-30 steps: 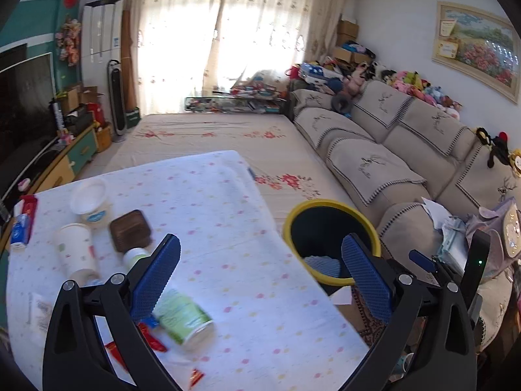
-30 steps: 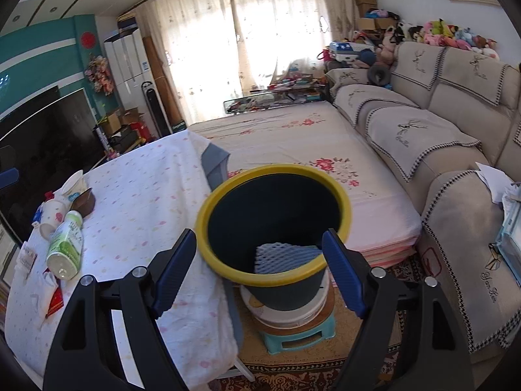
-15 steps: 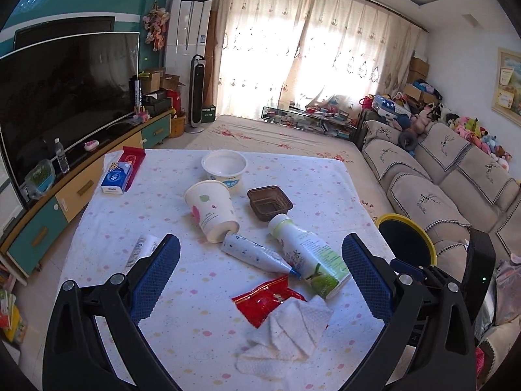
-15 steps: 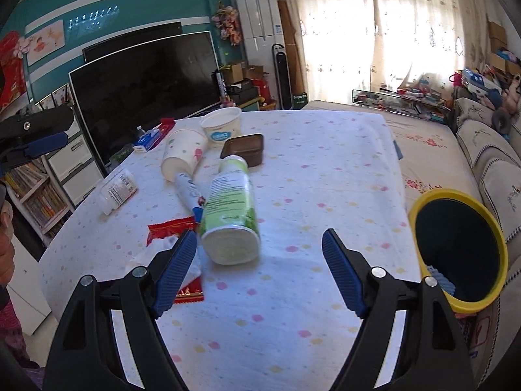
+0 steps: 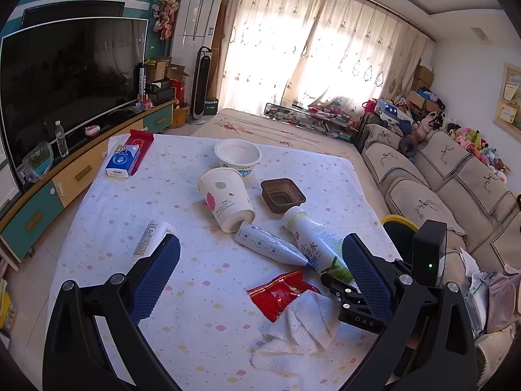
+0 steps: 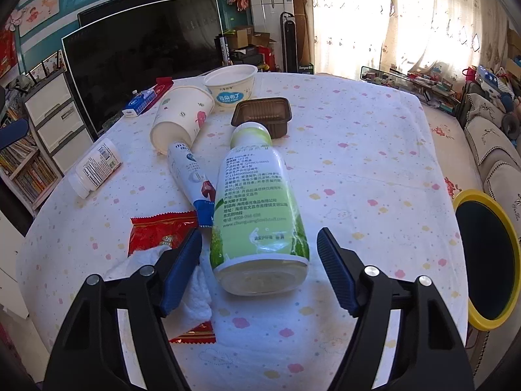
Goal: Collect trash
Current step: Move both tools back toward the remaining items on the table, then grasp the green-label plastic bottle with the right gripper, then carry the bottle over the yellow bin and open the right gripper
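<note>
I have the right gripper (image 6: 259,260) lined up on the white plastic drink bottle with the green label (image 6: 257,202). It lies on its side on the table with the spotted white cloth (image 6: 358,169), base toward me and cap at the far end against the brown plastic tray (image 6: 262,114). My jaws are closing with the bottle's base between them, but the pads are not yet touching it.

I judge the bottle to be light, probably empty, with thin walls that give under a squeeze and a glossy label that could slip. It can also roll. I would take it across the wide lower body near the base, where it looks stiffest, and close gently.

The left gripper (image 5: 260,280) hangs with its jaws wide apart and nothing in them, over the near part of the table.

The left view shows my right gripper (image 5: 345,296) from outside, low beside the bottle (image 5: 312,247), plus the whole crumpled white paper tissue (image 5: 299,329) over the red foil wrapper (image 5: 280,293). The right view alone shows the mouth of the black bin with the yellow rim (image 6: 485,257) fully, off the table's right edge, and the small white pill bottle (image 6: 94,166) unobstructed.
</note>
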Tool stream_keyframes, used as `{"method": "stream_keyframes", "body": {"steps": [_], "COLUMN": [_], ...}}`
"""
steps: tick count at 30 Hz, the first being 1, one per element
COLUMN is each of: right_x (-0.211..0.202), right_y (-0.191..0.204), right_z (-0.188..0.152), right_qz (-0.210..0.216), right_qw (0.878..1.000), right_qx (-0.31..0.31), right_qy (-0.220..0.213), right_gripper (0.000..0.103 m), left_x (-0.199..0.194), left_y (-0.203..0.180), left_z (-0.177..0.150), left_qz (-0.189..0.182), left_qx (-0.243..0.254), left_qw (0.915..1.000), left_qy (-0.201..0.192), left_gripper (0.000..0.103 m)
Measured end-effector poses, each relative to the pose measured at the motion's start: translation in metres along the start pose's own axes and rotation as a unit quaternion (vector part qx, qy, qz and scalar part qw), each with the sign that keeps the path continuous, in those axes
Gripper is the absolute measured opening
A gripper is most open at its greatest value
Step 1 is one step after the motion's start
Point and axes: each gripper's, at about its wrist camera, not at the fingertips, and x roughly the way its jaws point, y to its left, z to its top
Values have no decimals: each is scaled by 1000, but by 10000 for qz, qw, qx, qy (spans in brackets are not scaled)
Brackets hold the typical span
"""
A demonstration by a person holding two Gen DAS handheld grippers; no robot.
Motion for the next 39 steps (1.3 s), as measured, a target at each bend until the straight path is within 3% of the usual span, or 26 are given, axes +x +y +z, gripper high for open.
{"method": "stream_keyframes", "body": {"steps": [2, 16, 39], "right_x": [3, -61, -95], "right_y": [0, -19, -51], "right_z": [0, 14, 15], "right_qz": [24, 52, 20], "right_qw": [10000, 9968, 9931], "right_qx": [-16, 189, 567], "right_qy": [82, -769, -1023], "right_gripper": [51, 49, 49], "left_x": [2, 8, 14], "left_y": [-1, -5, -20], "left_z": [1, -2, -6], "left_qz": [-9, -55, -98], "left_qx": [-8, 38, 173], "left_qw": [10000, 10000, 9997], "left_qy": [25, 62, 117], "left_gripper": [98, 98, 98]}}
